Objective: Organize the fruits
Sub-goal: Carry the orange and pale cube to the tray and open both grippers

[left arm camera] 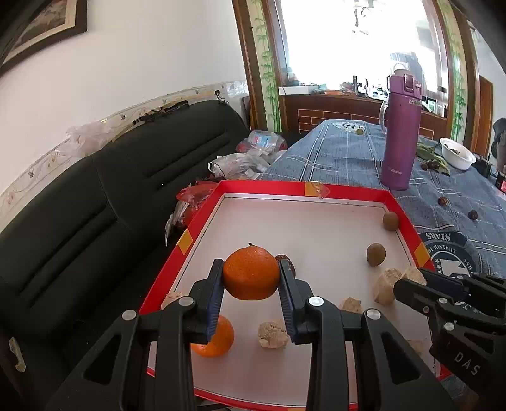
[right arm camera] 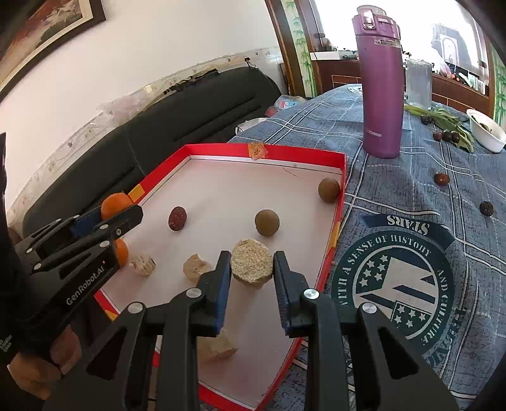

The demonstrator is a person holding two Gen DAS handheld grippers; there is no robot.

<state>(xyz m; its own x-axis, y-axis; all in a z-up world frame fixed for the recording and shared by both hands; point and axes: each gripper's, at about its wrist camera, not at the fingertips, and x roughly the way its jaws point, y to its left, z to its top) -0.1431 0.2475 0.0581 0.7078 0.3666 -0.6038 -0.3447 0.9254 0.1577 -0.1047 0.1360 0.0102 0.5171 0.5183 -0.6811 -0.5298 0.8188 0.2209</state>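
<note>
A white wall [left arm camera: 126,63] carries a dark-framed picture [left arm camera: 44,25] at 11 o'clock; below it runs a black sofa [left arm camera: 95,189] strewn with plastic bags [left arm camera: 240,161]. A bright window [left arm camera: 354,41] fills 12 o'clock. The desk, draped in a blue plaid cloth [right arm camera: 411,177] printed with a round crest, holds a red-rimmed tray [right arm camera: 265,148] with a white floor. A purple bottle [right arm camera: 381,82] stands just beyond the tray's far edge, and a white bowl [right arm camera: 487,131] sits at 2 o'clock beside green leaves and small dark fruits [right arm camera: 441,178] scattered on the cloth.

Left tongs [left arm camera: 251,273]: clenched on an orange [left arm camera: 251,273], raised above the tray's near-left region. A second orange [left arm camera: 218,343] rests on the tray floor beneath. Right tongs [right arm camera: 252,264]: closed against a round beige cake [right arm camera: 252,264] at the tray's near-right side; whether it is lifted cannot be told. Two brown round fruits [right arm camera: 267,223] lie toward the far-right corner, a dark red fruit [right arm camera: 177,218] near centre, and beige crumbly chunks [right arm camera: 196,267] along the near edge.
</note>
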